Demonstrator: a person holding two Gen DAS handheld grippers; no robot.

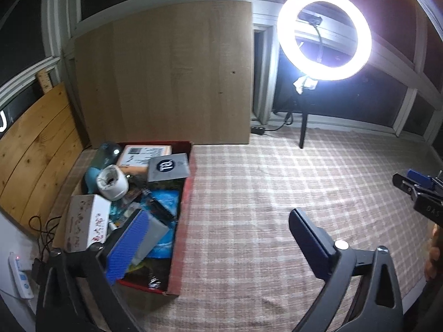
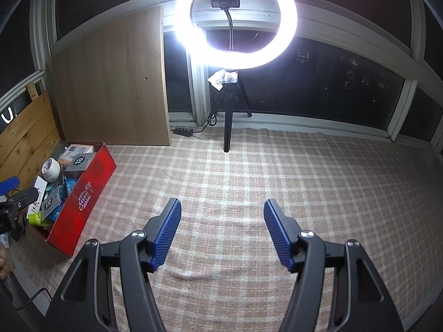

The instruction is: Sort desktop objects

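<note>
The red box (image 2: 83, 199) of sorted objects sits along the surface's (image 2: 249, 166) left edge, directly under the left hand-held gripper (image 1: 210, 238), jaws spread empty, while the right hand-held gripper (image 2: 221, 232), also apart, hangs mid-surface.

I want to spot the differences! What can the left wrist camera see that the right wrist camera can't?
Only the left wrist view shows the white power strip with a red light, low at the left edge.

Only the right wrist view shows the red cardboard box's outer side with its printed picture, and all the black tripod legs.

Both show the glowing white ring light, the pink checked cloth, the leaning pale wooden board, and both open grippers: left gripper, right gripper.
</note>
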